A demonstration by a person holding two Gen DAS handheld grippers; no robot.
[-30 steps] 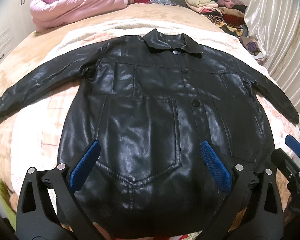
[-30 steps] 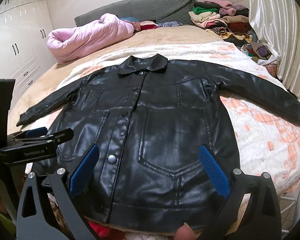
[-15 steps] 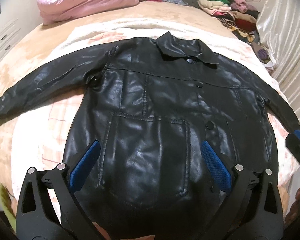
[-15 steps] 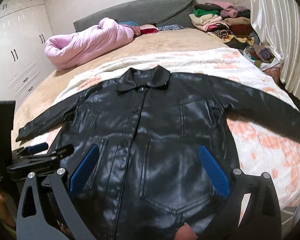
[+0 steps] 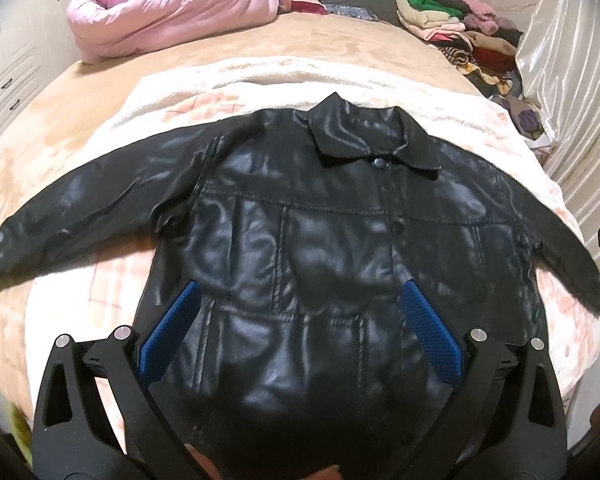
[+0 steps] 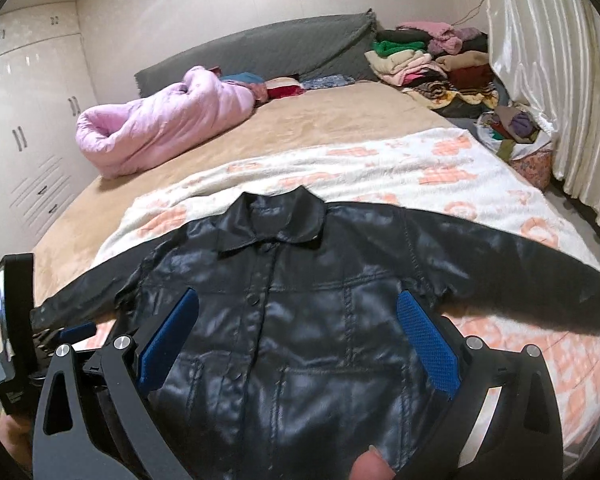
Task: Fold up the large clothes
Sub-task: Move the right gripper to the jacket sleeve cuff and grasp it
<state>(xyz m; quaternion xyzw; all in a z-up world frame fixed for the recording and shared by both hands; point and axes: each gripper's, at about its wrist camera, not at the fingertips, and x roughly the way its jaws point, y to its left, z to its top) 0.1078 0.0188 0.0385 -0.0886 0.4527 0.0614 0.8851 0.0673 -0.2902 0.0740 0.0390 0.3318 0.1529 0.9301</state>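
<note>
Jacket (image 5: 340, 264): flat on bed (image 5: 220, 60), unfolded; we had raised left tongs (image 5: 300, 332) and right tongs (image 6: 296, 336), both apart, from hem toward sleeves.

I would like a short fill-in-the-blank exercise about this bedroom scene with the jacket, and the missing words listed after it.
1. The black leather jacket lies flat on the bed with both sleeves spread ____.
2. The puffy quilt bundled near the headboard is ____ in colour.
3. The left gripper and the right gripper both have their blue pads ____, holding nothing.
4. The jacket rests on a white blanket patterned in ____.

Missing words: out; pink; apart; orange
</note>
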